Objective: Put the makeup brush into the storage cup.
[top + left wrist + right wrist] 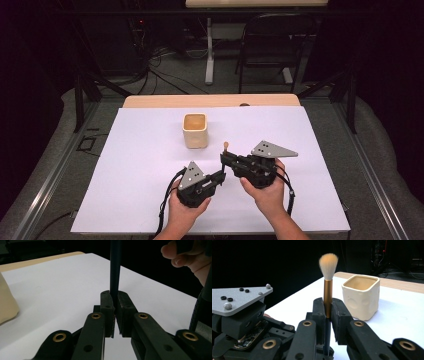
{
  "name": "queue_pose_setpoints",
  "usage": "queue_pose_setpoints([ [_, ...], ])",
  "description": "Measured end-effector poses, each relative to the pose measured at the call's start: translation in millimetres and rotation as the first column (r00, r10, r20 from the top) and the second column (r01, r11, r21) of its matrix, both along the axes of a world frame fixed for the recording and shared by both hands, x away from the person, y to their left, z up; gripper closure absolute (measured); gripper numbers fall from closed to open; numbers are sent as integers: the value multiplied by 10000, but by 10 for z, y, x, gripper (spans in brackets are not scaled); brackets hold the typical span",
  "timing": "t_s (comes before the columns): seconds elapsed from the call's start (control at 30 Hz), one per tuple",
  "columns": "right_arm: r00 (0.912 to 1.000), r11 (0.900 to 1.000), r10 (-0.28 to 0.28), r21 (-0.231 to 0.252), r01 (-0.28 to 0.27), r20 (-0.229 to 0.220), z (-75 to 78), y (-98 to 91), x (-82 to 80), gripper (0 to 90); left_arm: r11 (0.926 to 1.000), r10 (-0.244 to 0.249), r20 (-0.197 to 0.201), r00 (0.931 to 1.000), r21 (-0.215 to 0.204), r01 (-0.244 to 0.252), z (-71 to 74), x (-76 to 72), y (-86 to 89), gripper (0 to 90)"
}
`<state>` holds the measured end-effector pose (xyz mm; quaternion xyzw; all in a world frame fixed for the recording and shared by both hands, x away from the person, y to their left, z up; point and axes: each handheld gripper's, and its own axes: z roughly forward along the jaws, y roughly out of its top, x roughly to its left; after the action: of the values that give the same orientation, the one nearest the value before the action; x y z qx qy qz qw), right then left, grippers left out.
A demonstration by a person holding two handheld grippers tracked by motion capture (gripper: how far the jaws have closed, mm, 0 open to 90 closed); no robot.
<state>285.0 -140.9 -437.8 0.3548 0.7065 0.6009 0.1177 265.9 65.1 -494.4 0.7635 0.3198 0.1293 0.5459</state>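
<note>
A makeup brush with a pale tuft, a gold ferrule and a dark handle stands upright over the white sheet. My right gripper is shut on it at the foot of the ferrule. My left gripper is shut on the dark handle lower down. In the high view the two meet near the table's middle front: the left gripper comes from the left, the right gripper from the right, and the brush tip pokes up above them. A cream square cup stands open just beyond, apart from the brush.
The white sheet covers most of the wooden table. The cup is close behind the right jaws, and its side shows left of the left jaws. A chair and cables lie beyond the table.
</note>
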Motion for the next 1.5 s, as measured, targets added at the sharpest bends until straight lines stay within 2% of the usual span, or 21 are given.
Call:
queue_pose_setpoints([
  [0.27,9999,10000,-48,71,47,139,-1,4,-3,819,9998,-190,-60,9998,62,191,0,1,11,843],
  [0.67,9999,10000,-20,-62,21,142,1,8,-9,832,9998,-208,-108,9997,73,208,0,0,9,842],
  [0.73,9999,10000,0,-79,1,155,1,8,-8,832,10000,-61,-50,10000,72,62,-2,-3,3,843],
  [0.77,9999,10000,-5,-95,7,160,1,8,-8,832,9997,-255,-119,9996,59,256,0,4,14,842],
  [0.93,9998,9999,15,-122,-12,188,-1,11,-7,833,9998,-189,-142,9997,77,190,1,4,17,837],
  [1.07,9995,9995,-84,-291,93,306,-4,14,-8,834,9998,-180,-268,9995,-72,178,0,18,18,783],
  [1.13,9995,9994,-100,-316,109,297,-4,16,-9,833,9999,-167,-311,9994,17,168,1,22,24,756],
  [1.23,9988,9979,-240,-596,265,431,-16,5,3,834,9999,-150,-296,9994,-11,150,-5,31,36,740],
  [1.4,9981,9965,-345,-745,383,512,-26,-12,17,834,10000,-81,-362,9993,-45,79,-7,34,61,710],
  [1.47,9964,9953,-540,-771,590,655,-27,-23,20,833,9998,78,-390,9992,-152,-84,-20,39,89,702],
  [1.5,9952,9946,-657,-757,712,731,-25,-33,24,833,9995,-73,-517,9986,-308,57,-23,48,109,700],
])
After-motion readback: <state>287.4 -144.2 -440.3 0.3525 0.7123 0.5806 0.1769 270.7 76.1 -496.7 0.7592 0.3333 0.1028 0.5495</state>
